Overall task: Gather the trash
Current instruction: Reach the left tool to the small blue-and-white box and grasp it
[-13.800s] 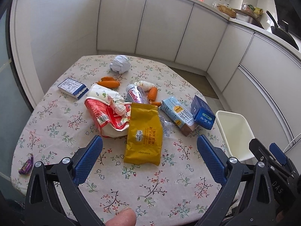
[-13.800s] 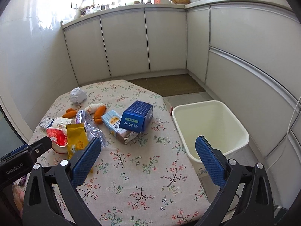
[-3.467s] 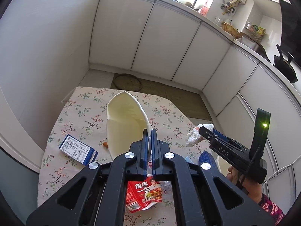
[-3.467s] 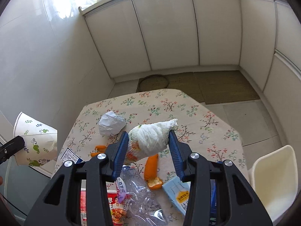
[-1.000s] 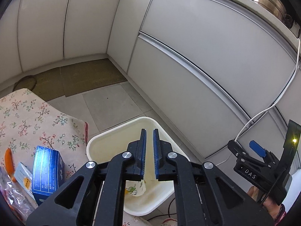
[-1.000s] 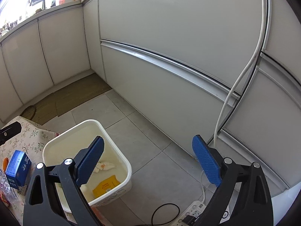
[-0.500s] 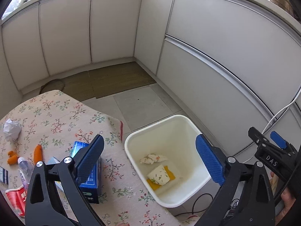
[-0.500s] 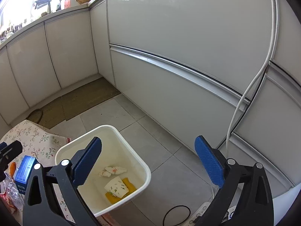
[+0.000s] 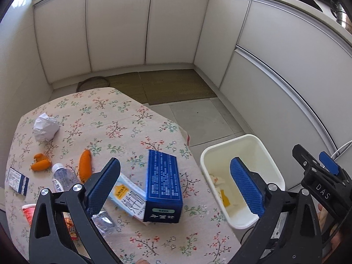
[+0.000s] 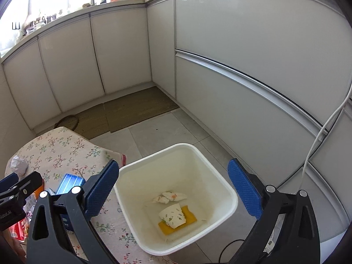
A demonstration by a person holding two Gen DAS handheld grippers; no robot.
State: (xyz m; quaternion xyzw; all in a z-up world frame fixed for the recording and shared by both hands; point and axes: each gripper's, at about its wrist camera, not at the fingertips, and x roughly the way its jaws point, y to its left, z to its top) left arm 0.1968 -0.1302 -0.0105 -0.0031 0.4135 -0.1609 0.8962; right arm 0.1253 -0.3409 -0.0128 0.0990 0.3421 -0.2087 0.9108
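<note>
My left gripper (image 9: 175,186) stands open and empty above the table's right part, over a dark blue box (image 9: 163,186) that leans on a light blue carton (image 9: 126,198). Further left lie a clear plastic bottle (image 9: 63,180), orange peels (image 9: 84,166), a crumpled white paper ball (image 9: 45,127) and a red wrapper (image 9: 29,212). My right gripper (image 10: 173,192) is open and empty over the white bin (image 10: 151,162), which holds a paper cup (image 10: 172,216), a yellow packet (image 10: 189,219) and a white wad (image 10: 169,197).
The floral tablecloth (image 9: 114,118) covers the table, with the bin (image 9: 261,151) on the floor by its right edge. White cabinets (image 10: 253,70) curve round behind. A small blue-white packet (image 9: 17,180) lies at the table's left edge. A cable (image 10: 316,140) hangs at the right.
The left jaws went from shut to wide open, and the paper cup now lies in the bin. Both grippers have swung left, from the bin toward the table.
</note>
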